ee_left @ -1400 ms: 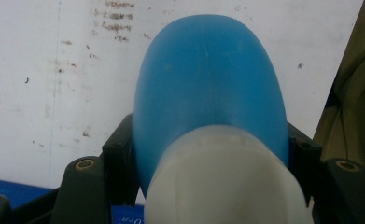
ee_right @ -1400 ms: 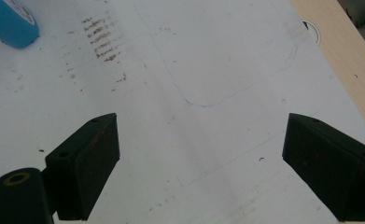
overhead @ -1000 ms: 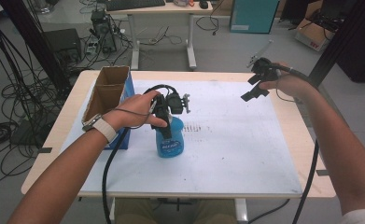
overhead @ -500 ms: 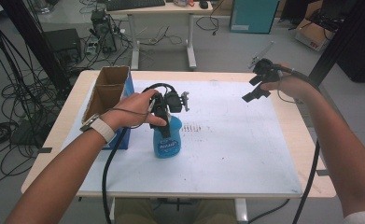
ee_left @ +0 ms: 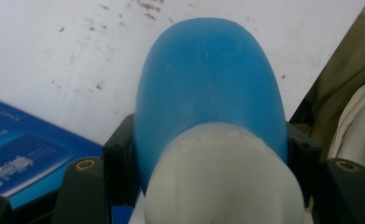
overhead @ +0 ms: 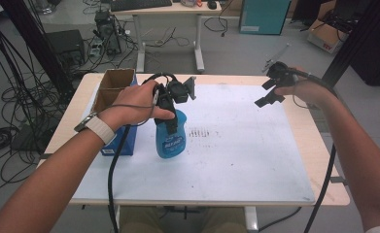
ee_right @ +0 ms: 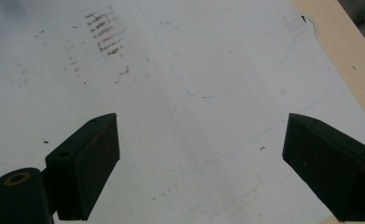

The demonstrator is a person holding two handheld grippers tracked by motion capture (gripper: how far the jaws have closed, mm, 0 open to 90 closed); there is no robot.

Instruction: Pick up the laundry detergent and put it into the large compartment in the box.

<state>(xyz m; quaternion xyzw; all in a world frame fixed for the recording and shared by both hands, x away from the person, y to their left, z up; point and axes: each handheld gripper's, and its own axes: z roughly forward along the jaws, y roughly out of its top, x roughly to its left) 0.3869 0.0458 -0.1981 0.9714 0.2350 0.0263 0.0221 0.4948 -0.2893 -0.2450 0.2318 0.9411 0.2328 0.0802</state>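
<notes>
High view, left gripper [overhead: 170, 114]: clamped on the neck of the blue bottle [overhead: 170, 138], just under its white cap; gripped high so the heavy body hangs straight below and cannot swing out of the pads.
Left gripper view, grip: both black jaws pressed against the bottle's [ee_left: 208, 93] shoulder on either side, white cap nearest the lens; a hold at the narrowest part, likely chosen because the wide body would not fit between the pads.
Bottle place: upright, left of centre over the white mat [overhead: 236, 155], beside the blue box [overhead: 124, 141]; whether the base touches the mat cannot be told, though a lift looks to be in hand.
Blue box: on the table's left side, near the open cardboard box [overhead: 112, 87]; close enough to the bottle to be brushed in a careless swing.
Right gripper [overhead: 271, 92]: held above the table's far right part, well apart from the bottle; parked out of the way, probably kept ready for a second job.
Right gripper view, fingers: spread wide, nothing between them, bare stained mat [ee_right: 194, 93] below.
Risk: smooth rounded plastic, so a slip downward possible if the squeeze loosens.
</notes>
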